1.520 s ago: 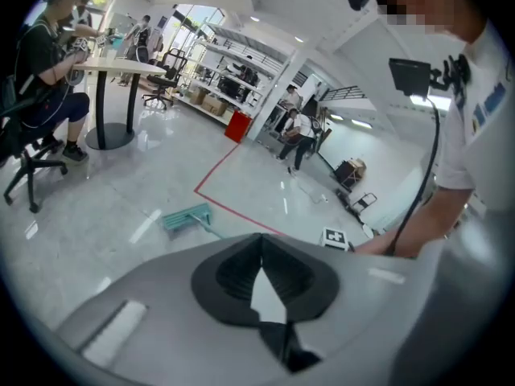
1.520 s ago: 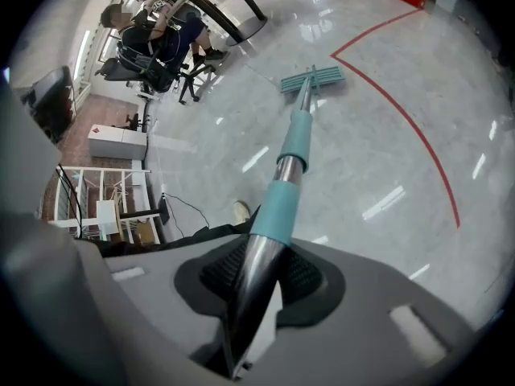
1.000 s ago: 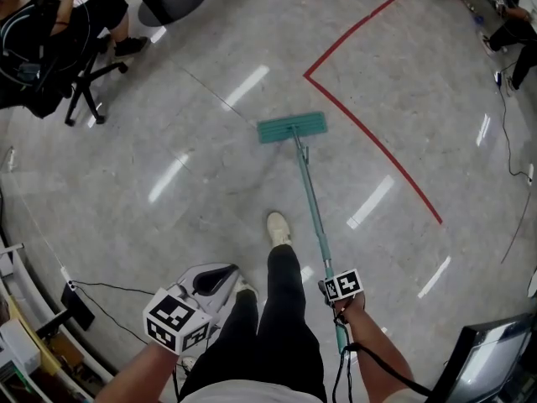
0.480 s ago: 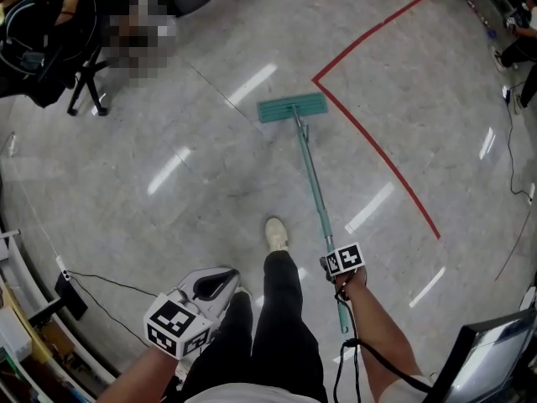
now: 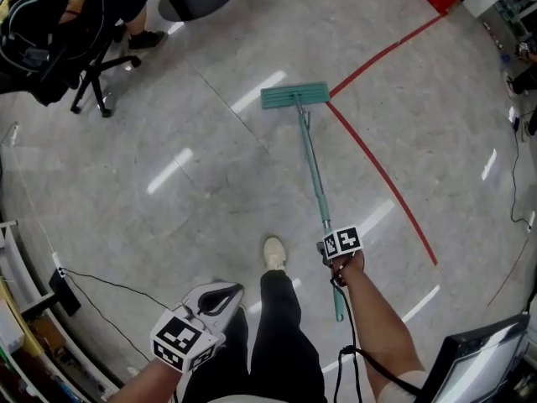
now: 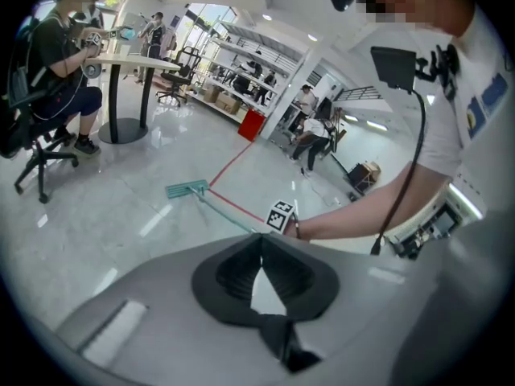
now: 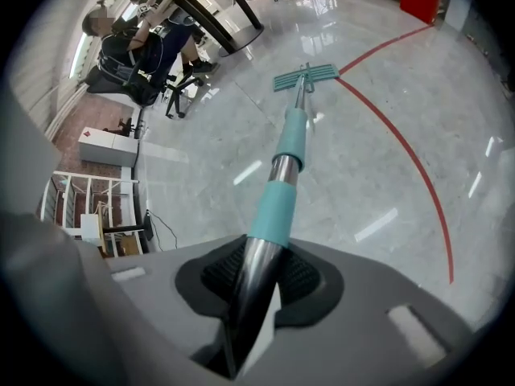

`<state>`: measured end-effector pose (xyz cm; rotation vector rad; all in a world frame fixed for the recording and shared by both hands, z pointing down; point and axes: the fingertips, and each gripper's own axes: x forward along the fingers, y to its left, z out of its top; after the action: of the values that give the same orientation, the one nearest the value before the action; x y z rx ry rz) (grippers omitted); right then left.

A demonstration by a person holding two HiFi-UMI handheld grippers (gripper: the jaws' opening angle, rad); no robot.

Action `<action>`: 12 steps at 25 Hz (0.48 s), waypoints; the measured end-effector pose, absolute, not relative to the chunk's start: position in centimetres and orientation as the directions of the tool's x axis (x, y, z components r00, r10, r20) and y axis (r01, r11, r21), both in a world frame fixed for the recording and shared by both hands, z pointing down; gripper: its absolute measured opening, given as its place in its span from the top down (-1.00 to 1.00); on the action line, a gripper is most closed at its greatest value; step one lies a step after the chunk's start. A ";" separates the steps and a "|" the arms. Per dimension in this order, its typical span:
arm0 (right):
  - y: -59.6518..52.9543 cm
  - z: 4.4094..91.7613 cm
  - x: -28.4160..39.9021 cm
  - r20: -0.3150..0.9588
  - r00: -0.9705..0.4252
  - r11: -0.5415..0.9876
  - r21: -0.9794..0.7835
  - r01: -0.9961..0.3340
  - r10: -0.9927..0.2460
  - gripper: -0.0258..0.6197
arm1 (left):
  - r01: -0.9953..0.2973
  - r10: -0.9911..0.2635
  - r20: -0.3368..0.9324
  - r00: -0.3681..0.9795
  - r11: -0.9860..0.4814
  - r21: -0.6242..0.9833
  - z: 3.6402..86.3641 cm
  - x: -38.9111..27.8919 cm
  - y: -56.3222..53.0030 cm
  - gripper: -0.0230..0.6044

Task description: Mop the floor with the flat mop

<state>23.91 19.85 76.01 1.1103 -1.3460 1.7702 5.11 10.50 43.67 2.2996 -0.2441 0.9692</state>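
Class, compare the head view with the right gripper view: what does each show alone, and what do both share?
Only the head view: the left claw, the person's white shoe and dark trousers. Only the right gripper view: the right claw with jaws, which have just been closing, clamped on the mop handle. Both: the teal mop head, the red floor line, a seated person on an office chair.

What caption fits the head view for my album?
Right tongs grip the flat mop, its head on the shiny floor beside a red line.
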 end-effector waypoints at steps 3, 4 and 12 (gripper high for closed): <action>14.0 76.2 26.0 0.893 -0.449 -0.274 -0.436 -0.857 -0.019 0.64 | -0.403 0.050 0.704 0.708 -0.790 0.462 43.7 5.4 9.1 0.92; 11.9 76.2 26.7 0.892 -0.452 -0.274 -0.441 -0.855 -0.023 0.64 | -0.409 0.043 0.706 0.707 -0.789 0.458 43.7 5.4 8.8 0.92; -1.5 76.4 31.8 0.892 -0.450 -0.264 -0.443 -0.857 -0.037 0.64 | -0.457 -0.003 0.723 0.691 -0.776 0.434 44.4 4.7 7.2 0.92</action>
<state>31.79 -1.52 76.43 1.1287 -1.3880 1.7761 4.70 7.23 44.39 2.2929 -0.3509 0.9783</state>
